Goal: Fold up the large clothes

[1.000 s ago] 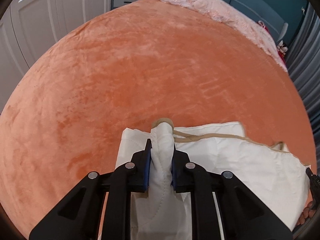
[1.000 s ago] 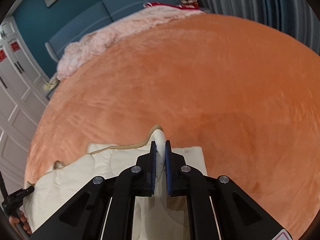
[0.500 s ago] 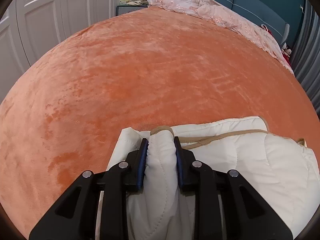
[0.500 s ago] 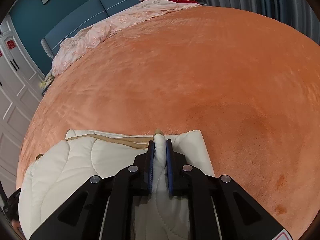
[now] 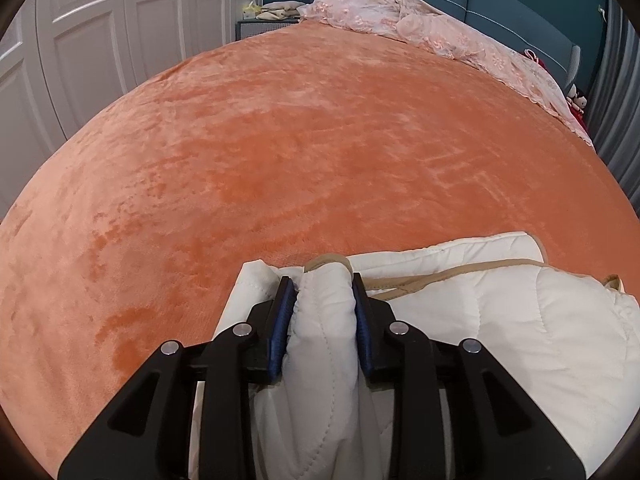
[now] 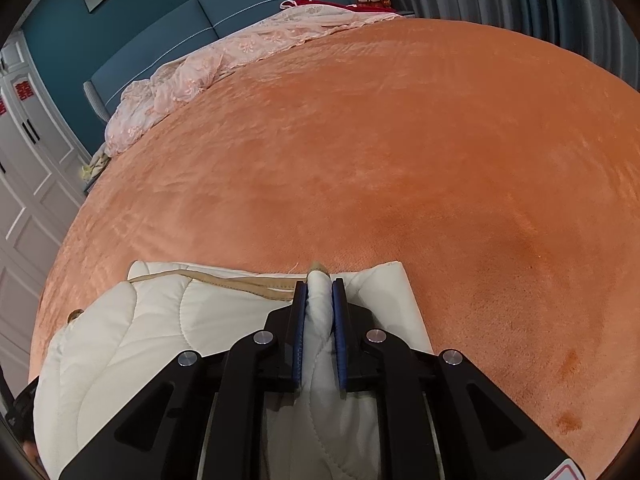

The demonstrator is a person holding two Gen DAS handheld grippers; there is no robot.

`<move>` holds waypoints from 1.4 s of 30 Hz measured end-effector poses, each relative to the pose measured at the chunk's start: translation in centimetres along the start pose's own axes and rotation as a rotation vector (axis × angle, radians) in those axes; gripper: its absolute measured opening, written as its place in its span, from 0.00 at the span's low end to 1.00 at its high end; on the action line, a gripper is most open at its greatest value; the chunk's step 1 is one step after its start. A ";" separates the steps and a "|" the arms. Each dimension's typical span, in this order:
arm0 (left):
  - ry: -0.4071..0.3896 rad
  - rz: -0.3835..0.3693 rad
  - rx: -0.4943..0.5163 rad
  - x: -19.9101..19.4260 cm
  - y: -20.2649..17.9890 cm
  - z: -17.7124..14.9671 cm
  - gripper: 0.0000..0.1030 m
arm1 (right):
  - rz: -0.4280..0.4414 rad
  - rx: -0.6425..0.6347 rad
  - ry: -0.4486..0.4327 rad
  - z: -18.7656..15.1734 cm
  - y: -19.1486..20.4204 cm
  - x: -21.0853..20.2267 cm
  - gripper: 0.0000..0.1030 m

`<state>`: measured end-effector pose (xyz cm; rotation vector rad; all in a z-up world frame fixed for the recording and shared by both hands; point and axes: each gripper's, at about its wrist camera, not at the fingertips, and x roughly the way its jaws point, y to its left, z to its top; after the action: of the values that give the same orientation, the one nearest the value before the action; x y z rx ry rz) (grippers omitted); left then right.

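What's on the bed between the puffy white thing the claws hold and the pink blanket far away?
Nothing. Only bare orange bedspread stretches from the white quilted garment to the pink blanket, as both wrist views show.

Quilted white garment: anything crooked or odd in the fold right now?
The quilted white garment has its tan-trimmed edge running slanted, short of the layer beneath. Left gripper and right gripper both pinch bunched fabric. No damage visible.

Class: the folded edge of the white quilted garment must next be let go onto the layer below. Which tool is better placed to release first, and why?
Arguably the right tool: its pinched fold of white quilted garment reaches the lower layer's far edge. The left tool holds a bulkier bunch.
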<state>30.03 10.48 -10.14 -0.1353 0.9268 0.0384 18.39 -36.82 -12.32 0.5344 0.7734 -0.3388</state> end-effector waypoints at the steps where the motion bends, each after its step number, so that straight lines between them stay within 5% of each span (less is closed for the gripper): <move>1: 0.001 0.000 0.000 0.0 0.0 0.0 0.27 | 0.001 0.001 0.001 0.0 0.0 0.0 0.10; 7: 0.056 -0.012 0.004 -0.4 0.2 1.0 0.28 | -0.013 0.017 0.022 1.0 0.0 -0.9 0.12; 10: 0.086 -0.031 -0.026 -3.1 1.1 2.6 0.40 | -0.075 0.065 -0.144 1.9 0.4 -6.2 0.23; 13: -0.022 -0.077 -0.001 -8.4 0.3 3.9 0.41 | -0.018 -0.034 -0.236 2.0 4.1 -10.3 0.23; 16: -0.057 -0.164 0.075 -11.1 -3.4 4.5 0.42 | 0.084 -0.159 -0.148 1.0 9.4 -10.4 0.23; 20: 0.024 -0.282 0.211 -10.2 -9.9 3.1 0.44 | 0.208 -0.307 0.074 -1.5 16.3 -7.2 0.18; 26: 0.157 -0.273 0.268 -4.1 -14.5 -0.7 0.44 | 0.178 -0.381 0.221 -4.7 19.1 -1.1 0.15; 42: 0.031 -0.185 0.286 -0.5 -15.8 -3.3 0.51 | 0.145 -0.372 0.144 -6.8 17.6 2.1 0.07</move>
<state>28.53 -5.56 -10.13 0.0442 0.9379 -0.2678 24.34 -18.82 -12.11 0.2634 0.9071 -0.0186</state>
